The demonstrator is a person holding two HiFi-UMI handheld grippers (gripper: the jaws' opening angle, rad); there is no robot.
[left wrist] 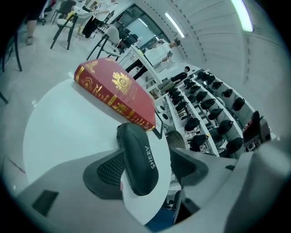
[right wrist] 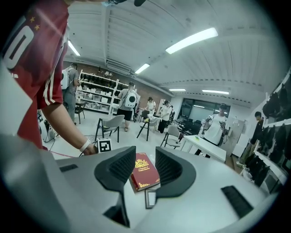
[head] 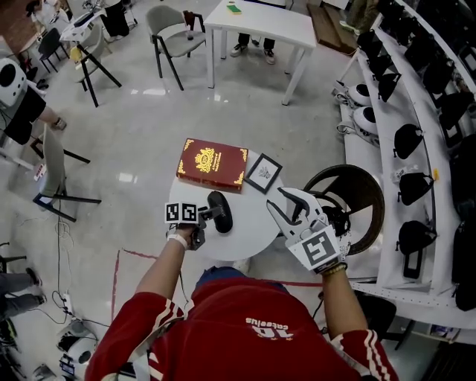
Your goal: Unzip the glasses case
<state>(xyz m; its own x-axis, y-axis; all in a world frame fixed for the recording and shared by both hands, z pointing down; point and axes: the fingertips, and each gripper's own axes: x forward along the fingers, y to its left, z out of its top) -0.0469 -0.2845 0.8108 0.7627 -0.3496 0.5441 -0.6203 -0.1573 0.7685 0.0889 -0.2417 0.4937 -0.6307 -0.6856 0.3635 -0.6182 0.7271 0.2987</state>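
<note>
A black zipped glasses case (head: 220, 211) (left wrist: 138, 159) lies near the front edge of the small round white table (head: 249, 232). My left gripper (head: 211, 216) (left wrist: 150, 164) straddles the case's near end with its jaws wide. The left pad lies alongside the case and a gap shows at the right pad, so nothing is gripped. My right gripper (head: 287, 205) (right wrist: 141, 169) hovers open over the table's right edge with nothing between its fingers. It points toward the red book (head: 212, 165) (right wrist: 144, 172).
The red book (left wrist: 118, 93) lies just behind the case, with a small black-framed picture (head: 263, 173) (right wrist: 150, 198) to its right. A dark round stool (head: 348, 195) stands right of the table, beside shelves of black gear (head: 416, 134). Chairs (head: 175, 37), another white table (head: 260, 22) and people stand farther off.
</note>
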